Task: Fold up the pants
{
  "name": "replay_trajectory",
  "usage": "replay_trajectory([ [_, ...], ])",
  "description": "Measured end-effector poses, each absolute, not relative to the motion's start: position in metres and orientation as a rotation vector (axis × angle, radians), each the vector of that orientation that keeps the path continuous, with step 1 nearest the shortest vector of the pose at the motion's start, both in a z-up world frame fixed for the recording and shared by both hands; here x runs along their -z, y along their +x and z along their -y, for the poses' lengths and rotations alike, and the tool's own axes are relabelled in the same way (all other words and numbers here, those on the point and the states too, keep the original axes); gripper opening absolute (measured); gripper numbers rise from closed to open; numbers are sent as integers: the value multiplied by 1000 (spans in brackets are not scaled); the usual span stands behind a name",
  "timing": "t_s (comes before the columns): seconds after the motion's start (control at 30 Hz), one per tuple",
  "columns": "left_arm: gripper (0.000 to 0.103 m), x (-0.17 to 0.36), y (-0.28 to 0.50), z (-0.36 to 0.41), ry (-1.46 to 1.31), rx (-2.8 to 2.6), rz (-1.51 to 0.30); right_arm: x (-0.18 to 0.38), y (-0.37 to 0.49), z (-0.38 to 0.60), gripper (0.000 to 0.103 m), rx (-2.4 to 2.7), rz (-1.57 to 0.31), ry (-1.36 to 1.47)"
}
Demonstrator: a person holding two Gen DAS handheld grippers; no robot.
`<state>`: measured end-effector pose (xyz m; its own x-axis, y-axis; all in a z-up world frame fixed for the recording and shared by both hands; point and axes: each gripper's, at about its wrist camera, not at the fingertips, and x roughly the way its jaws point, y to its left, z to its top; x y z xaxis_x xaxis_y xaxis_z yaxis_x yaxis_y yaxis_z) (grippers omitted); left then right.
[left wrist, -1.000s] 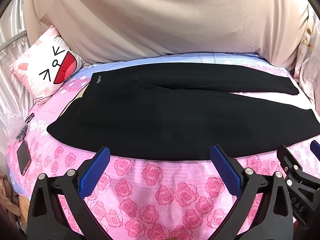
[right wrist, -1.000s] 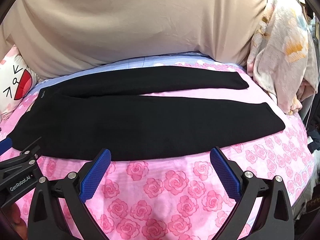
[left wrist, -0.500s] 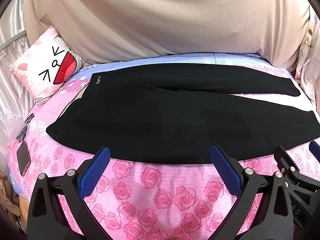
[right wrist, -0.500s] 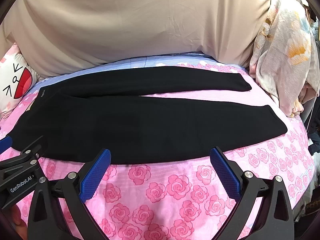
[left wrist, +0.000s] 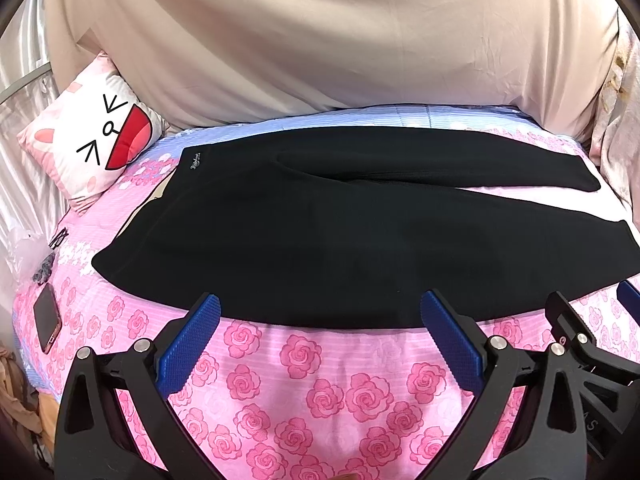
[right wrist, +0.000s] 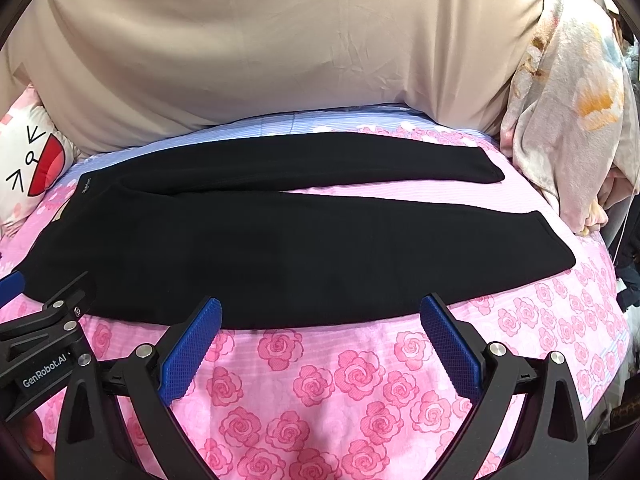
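Pants [left wrist: 340, 236] lie flat on rose-print bedspread [left wrist: 304, 380] before beige sheet [left wrist: 320, 40].

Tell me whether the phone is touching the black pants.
Apart. The left wrist view shows the phone lying near the bed's left edge, with a strip of rose-print sheet between it and the black pants.

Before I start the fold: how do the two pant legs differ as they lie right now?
The far leg looks narrower and runs along the back of the bed; the near leg looks broader and lies closest to both open grippers. The far leg's cuff ends short of the near leg's cuff, which reaches further right. They splay apart, with pink bedsheet showing between them. Both are black and lie flat.
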<state>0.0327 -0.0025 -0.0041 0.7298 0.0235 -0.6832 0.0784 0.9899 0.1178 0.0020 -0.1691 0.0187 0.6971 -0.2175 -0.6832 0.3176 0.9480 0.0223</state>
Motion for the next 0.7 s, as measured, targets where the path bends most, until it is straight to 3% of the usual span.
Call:
replay_trajectory([
  [0.47,98,1,30,-1,140,33,-748,-18,-1,173,98,290,-741,129],
  [0.7,98,-6,61,-20,59,66,-750,-20,16,250,98,145,-676,328],
])
